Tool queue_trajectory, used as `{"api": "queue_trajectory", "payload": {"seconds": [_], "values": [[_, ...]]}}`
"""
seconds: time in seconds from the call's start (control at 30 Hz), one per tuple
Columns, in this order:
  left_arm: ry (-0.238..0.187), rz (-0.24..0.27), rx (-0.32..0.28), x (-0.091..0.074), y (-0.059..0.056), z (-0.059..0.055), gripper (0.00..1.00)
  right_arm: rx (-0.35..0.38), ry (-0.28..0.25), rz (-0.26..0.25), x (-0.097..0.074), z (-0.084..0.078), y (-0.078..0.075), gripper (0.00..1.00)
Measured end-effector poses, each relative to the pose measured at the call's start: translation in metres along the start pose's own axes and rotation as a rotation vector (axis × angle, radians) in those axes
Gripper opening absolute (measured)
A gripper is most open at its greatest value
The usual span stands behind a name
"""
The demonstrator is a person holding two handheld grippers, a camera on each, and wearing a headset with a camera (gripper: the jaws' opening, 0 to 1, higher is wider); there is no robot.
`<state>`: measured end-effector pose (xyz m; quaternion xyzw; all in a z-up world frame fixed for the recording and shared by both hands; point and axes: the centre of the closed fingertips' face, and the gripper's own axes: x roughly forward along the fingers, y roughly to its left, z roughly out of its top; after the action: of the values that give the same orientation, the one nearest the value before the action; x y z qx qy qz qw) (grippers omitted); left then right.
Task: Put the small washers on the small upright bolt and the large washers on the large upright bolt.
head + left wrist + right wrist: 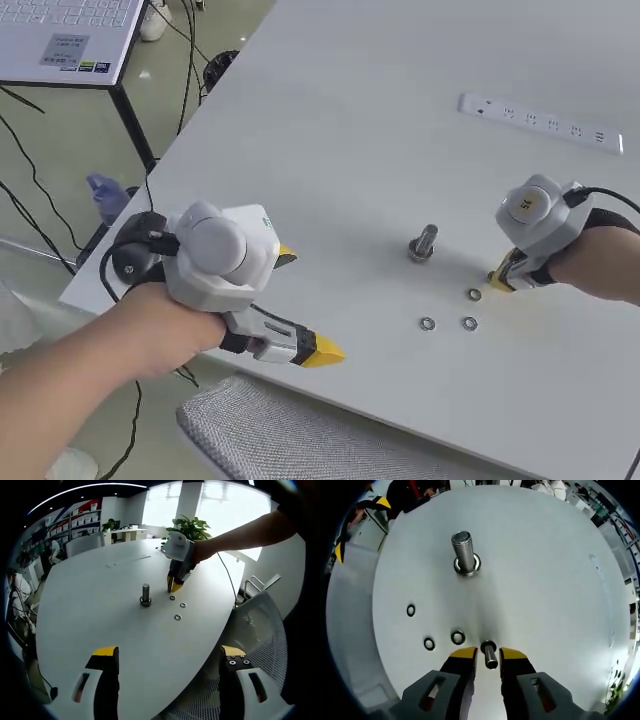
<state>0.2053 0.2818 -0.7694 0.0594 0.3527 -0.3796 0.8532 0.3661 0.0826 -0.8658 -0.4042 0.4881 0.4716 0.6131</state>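
Observation:
The large upright bolt (424, 243) (465, 554) (145, 594) stands mid-table with a ring at its base. Three loose washers lie in front of it (474, 294) (427, 323) (469, 322); in the right gripper view they lie left of the jaws (457, 637) (429, 643) (410, 610). The small upright bolt (489, 654) stands between the tips of my right gripper (489, 655) (497, 280) (172, 585), whose jaws sit narrowly apart on either side of it with thin gaps. My left gripper (305, 305) (169, 652) hovers wide open over the table's near edge, holding nothing.
A white power strip (540, 122) lies at the back right of the white table (330, 130). A laptop (65, 35) sits on a side stand at far left, with cables below it. A grey mesh chair (280, 440) is under the near edge.

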Motion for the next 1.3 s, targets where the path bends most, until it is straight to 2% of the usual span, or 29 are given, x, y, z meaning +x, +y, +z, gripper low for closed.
{"api": "queue_trajectory", "payload": {"seconds": [0.13,0.43,0.67,0.87,1.1,1.3], "values": [[-0.004,0.001,0.004,-0.001,0.0,0.001,0.82,0.006,-0.018,0.004,-0.003,0.002,-0.002,0.27],[-0.018,0.008,0.009,-0.004,0.001,0.004,0.82,-0.01,-0.021,0.014,-0.013,0.005,-0.002,0.3],[-0.025,0.008,0.02,-0.005,0.0,0.007,0.83,-0.033,-0.05,0.025,-0.03,0.014,0.002,0.33],[-0.037,0.007,0.029,-0.006,-0.002,0.013,0.83,-0.045,-0.046,0.028,-0.044,0.015,0.005,0.33],[-0.037,0.017,0.036,-0.008,-0.002,0.011,0.86,-0.068,-0.046,0.025,-0.065,0.02,0.007,0.33],[-0.049,0.024,0.034,-0.008,-0.002,0.014,0.88,-0.071,-0.06,0.026,-0.073,0.025,0.008,0.33]]}}
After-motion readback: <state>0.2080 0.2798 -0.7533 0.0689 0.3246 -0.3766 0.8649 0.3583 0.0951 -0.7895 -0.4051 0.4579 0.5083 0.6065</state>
